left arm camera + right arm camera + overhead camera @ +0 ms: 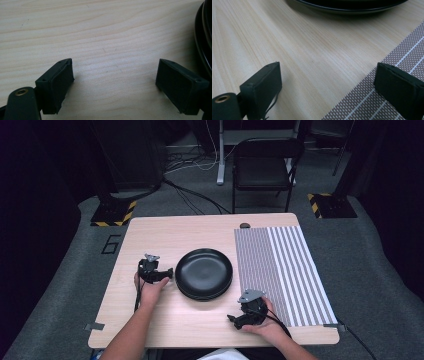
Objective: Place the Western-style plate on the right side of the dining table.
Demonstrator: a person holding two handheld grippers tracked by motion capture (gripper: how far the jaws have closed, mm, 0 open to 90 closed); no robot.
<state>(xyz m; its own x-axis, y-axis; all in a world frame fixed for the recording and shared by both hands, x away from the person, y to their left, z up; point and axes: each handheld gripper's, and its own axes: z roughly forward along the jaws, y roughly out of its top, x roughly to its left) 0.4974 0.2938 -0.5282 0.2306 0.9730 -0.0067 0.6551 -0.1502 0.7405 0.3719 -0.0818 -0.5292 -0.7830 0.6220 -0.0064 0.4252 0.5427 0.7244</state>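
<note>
Between the two tools, left and right (both wide open, empty), a black plate.

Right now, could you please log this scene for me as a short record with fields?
Surface: light wooden table
Centre: black plate, empty
Right side: striped placemat, lying flat
Far edge: small dark object, too small to identify
Left gripper: jaws open, just left of the plate's rim, holding nothing
Right gripper: jaws open, low over the table at the placemat's left edge, holding nothing
Behind table: black chair
</note>
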